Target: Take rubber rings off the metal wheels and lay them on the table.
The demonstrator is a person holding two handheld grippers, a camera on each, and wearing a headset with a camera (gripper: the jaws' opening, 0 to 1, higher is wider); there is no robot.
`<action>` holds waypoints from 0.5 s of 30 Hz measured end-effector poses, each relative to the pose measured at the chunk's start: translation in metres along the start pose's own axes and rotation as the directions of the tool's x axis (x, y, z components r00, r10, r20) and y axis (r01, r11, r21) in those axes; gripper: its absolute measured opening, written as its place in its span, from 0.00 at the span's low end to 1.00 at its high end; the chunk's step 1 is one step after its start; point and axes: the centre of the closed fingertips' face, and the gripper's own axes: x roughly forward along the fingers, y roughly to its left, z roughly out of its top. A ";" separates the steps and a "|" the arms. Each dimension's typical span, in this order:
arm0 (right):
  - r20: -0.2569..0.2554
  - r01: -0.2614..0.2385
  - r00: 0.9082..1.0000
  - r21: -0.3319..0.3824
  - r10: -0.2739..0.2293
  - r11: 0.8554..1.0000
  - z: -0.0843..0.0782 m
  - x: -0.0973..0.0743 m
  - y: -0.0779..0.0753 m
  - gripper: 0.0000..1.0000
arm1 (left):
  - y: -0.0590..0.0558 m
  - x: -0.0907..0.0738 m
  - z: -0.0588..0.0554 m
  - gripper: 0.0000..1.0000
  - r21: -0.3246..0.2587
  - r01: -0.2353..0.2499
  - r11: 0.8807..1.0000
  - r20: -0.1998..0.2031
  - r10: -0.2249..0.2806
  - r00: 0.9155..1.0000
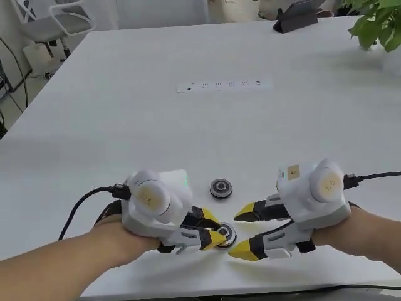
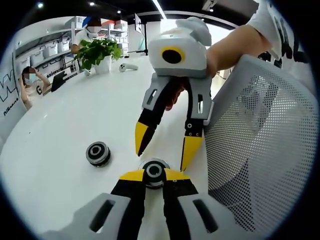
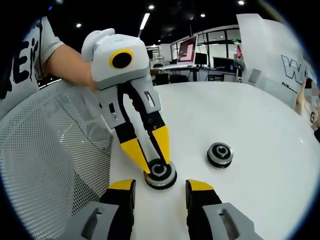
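At the near edge of the white bench (image 1: 125, 113) the left tongs (image 2: 153, 176) are clamped on a small metal wheel (image 1: 226, 235). One yellow tip sits on each side of it, and the wheel lies flat on the bench top. The right tongs (image 3: 161, 186) face them head on, spread wide. Their yellow tips are just short of that wheel and, as far as I can see, not touching it. A second wheel (image 1: 220, 187) lies flat a little farther in, near the pair but apart from both tongs, with a dark band round its rim. On the person's side a white mesh chair (image 2: 260, 140) crowds close to the bench edge. Farther across the bench lies a pale strip (image 1: 225, 84) with a row of small marks. At the far side stand a dark tablet (image 1: 294, 15), propped up, and a leafy plant (image 1: 379, 25). Black cables (image 1: 78, 210) trail from both grippers.
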 end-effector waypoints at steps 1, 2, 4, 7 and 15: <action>-0.003 -0.003 1.000 0.000 0.003 1.000 -0.001 0.001 0.000 0.37 | 0.000 0.000 0.000 0.07 -0.001 -0.002 1.000 0.001 0.002 1.000; -0.007 -0.006 1.000 0.002 0.006 1.000 -0.001 0.002 0.001 0.36 | 0.000 0.000 0.000 0.07 -0.001 -0.005 1.000 0.001 0.005 1.000; -0.025 -0.021 0.999 0.000 0.021 1.000 -0.004 0.005 0.003 0.35 | 0.000 0.000 0.001 0.07 -0.004 -0.009 1.000 0.004 0.009 1.000; -0.036 -0.028 0.999 -0.015 0.027 0.999 -0.005 0.007 0.005 0.34 | 0.000 0.000 0.001 0.07 -0.004 -0.012 1.000 0.005 0.012 1.000; -0.025 -0.017 1.000 0.017 0.017 1.000 -0.003 0.009 0.003 0.29 | 0.000 0.000 0.001 0.07 -0.005 -0.018 1.000 0.010 0.018 1.000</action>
